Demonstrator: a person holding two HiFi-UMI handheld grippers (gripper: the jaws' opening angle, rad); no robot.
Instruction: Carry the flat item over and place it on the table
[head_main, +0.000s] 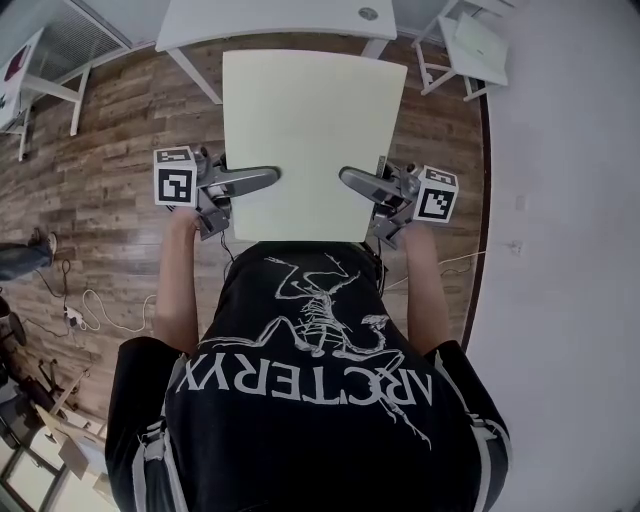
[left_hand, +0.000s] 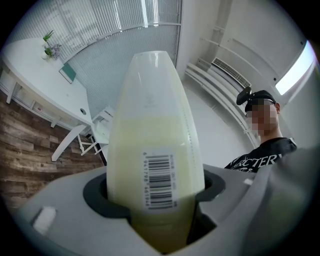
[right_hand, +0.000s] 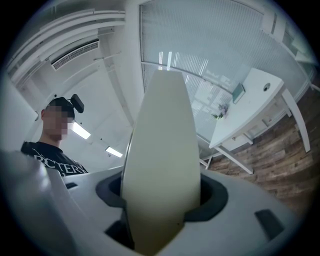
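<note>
Between both sets of jaws hangs the flat board (head_main: 310, 140), with the left gripper (head_main: 265, 178) and right gripper (head_main: 352, 180) each clamped on a side edge and the tabletop (head_main: 270, 20) just ahead. Shallow bites, so any uneven pull or tilt could let it slip out.

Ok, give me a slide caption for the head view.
Pale yellow flat board clamped at opposite edges by left gripper and right gripper above wood floor, white table ahead.

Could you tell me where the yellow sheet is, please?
Head view, centre: the sheet is held by the left hand-held gripper and right hand-held gripper, short of the white table.
</note>
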